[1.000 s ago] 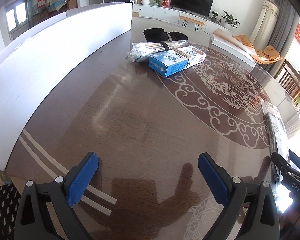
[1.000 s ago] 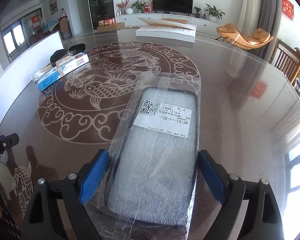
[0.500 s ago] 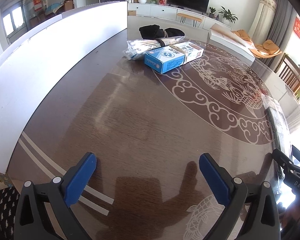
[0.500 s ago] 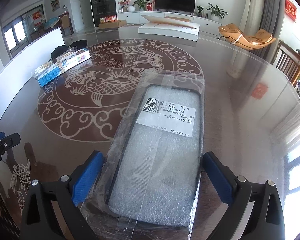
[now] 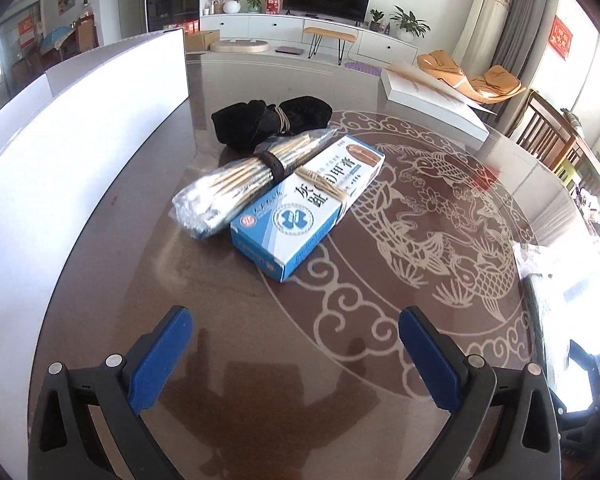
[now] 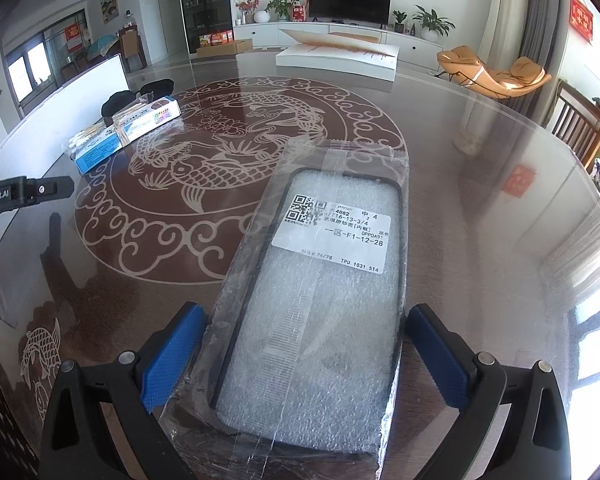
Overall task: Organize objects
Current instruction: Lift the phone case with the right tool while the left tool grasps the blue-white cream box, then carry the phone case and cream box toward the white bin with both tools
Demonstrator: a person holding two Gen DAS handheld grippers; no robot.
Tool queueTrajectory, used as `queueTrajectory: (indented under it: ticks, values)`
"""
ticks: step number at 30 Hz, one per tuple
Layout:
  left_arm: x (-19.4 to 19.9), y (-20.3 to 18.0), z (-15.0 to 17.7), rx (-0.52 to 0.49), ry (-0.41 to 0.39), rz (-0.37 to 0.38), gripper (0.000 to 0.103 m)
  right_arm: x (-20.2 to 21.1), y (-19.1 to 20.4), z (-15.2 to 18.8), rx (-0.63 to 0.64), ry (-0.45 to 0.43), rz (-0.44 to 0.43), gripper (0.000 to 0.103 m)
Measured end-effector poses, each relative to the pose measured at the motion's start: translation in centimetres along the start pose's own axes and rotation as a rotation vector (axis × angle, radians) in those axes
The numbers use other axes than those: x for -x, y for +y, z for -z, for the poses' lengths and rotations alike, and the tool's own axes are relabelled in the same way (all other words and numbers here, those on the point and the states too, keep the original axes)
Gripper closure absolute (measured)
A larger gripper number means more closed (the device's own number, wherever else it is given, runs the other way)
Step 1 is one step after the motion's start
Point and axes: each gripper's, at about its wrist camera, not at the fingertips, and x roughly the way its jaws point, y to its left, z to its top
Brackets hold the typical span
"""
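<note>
Fingers of the right gripper (image 6: 300,352) stand wide apart on either side of the bagged phone case (image 6: 320,304), which lies flat on the counter (image 6: 480,184) between them; their jaws have just been opening, and the blue pads now stand clear of the plastic wrap on both sides, so the case looks released rather than held; its white label faces up, and the far end of the bag points toward the middle of the fish pattern. That reads as one placement finished: the case rests on the right part of the counter, well apart from the other goods.

Fingers of the left gripper (image 5: 296,356) are likewise spread, with nothing between them but bare counter and their own shadow; compared with a second ago the cluster ahead looms much larger in the left view, so this gripper has travelled toward it. Nearest in that cluster is the blue and white box (image 5: 308,204) with a rubber band round it; touching its left side lies the banded bundle of sticks in clear wrap (image 5: 244,176); just behind both sits the black rolled cloth (image 5: 268,120). A white board (image 5: 80,128) runs along the counter's left edge.

Judging from this, the left gripper is probably lining up on the box or the bundle as the next item to sort.
</note>
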Motion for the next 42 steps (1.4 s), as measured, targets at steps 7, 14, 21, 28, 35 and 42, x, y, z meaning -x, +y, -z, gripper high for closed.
queueTrajectory:
  ticks: [7, 14, 21, 28, 35, 42]
  values:
    - [-4.2, -1.2, -4.2, -0.025, 0.058, 0.078, 0.005, 0.0, -0.1, 0.0, -0.007, -0.004, -0.011, 0.001]
    - [-2.5, -3.8, -1.4, -0.182, -0.014, -0.029, 0.062, -0.1, 0.0, 0.0, -0.003, -0.001, -0.007, 0.001]
    - [2.8, -5.2, 6.3, -0.178, 0.087, 0.052, 0.035, -0.1, 0.0, 0.0, -0.004, -0.001, -0.008, 0.001]
    - [0.9, -6.4, 5.6, -0.163, 0.055, -0.040, 0.009, -0.2, 0.1, -0.1, 0.003, 0.003, -0.002, 0.000]
    - [1.2, -5.9, 6.8, -0.164, -0.008, -0.041, 0.000, -0.2, 0.1, -0.1, 0.003, 0.003, -0.002, 0.000]
    - [1.1, -5.8, 6.7, -0.161, -0.014, -0.041, 0.000, -0.2, 0.1, -0.1, 0.003, 0.003, -0.002, 0.000]
